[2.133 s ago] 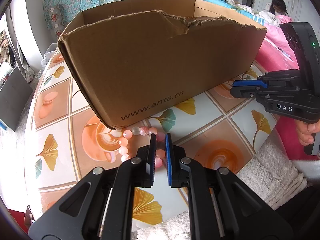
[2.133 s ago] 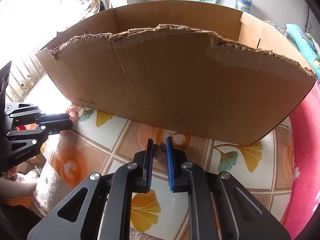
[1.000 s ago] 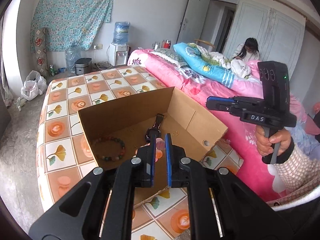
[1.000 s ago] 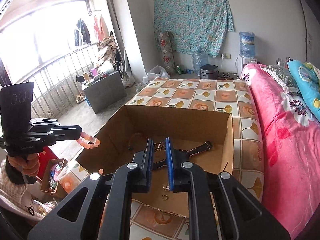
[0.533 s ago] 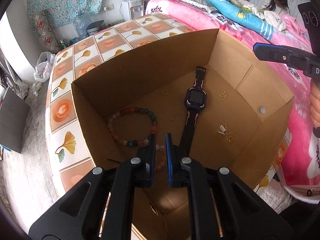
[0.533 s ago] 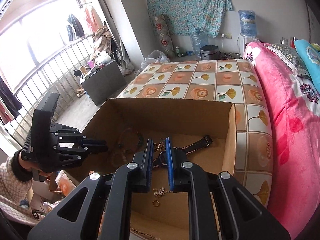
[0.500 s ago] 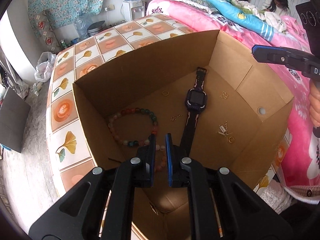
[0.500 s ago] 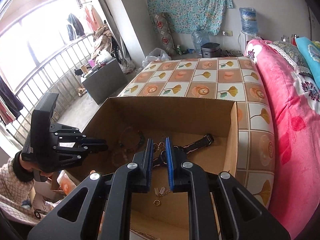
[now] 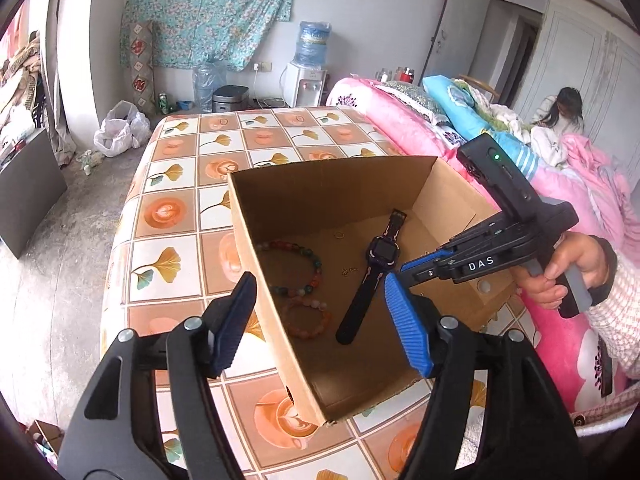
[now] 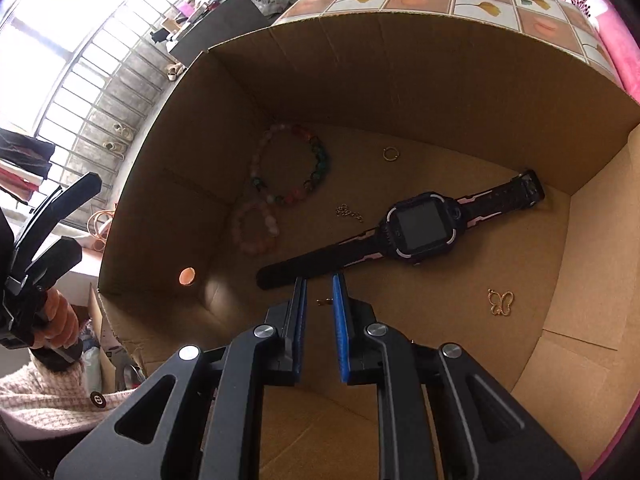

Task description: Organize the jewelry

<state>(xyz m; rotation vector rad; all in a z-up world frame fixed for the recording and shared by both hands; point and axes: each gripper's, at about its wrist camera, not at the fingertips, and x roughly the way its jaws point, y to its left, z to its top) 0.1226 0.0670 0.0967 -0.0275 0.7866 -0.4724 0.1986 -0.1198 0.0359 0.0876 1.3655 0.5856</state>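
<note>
An open cardboard box (image 9: pixel 280 320) (image 10: pixel 400 64) holds jewelry. Inside lie a pink bead bracelet (image 9: pixel 306 319) (image 10: pixel 256 228), a multicolour bead bracelet (image 9: pixel 294 266) (image 10: pixel 290 164), a black watch (image 9: pixel 374 276) (image 10: pixel 420 224), a gold ring (image 10: pixel 390 154), a small chain (image 10: pixel 349 213) and a gold butterfly charm (image 10: pixel 501 302). My left gripper (image 9: pixel 320 320) is open and empty above the box's near corner. My right gripper (image 10: pixel 319 300) reaches down into the box, jaws nearly shut around a small gold piece (image 10: pixel 325 301). It shows in the left wrist view (image 9: pixel 416 266) too.
The box stands on a tiled tablecloth (image 9: pixel 180 216) with ginkgo and coffee prints. A pink bed (image 9: pixel 400 120) runs along the right. A person (image 9: pixel 560 116) sits far back right. A window with bars (image 10: pixel 80 72) is at the left.
My left gripper has opened; the pink bracelet now lies on the box floor. The left gripper has pulled back. My right gripper has dropped low into the box.
</note>
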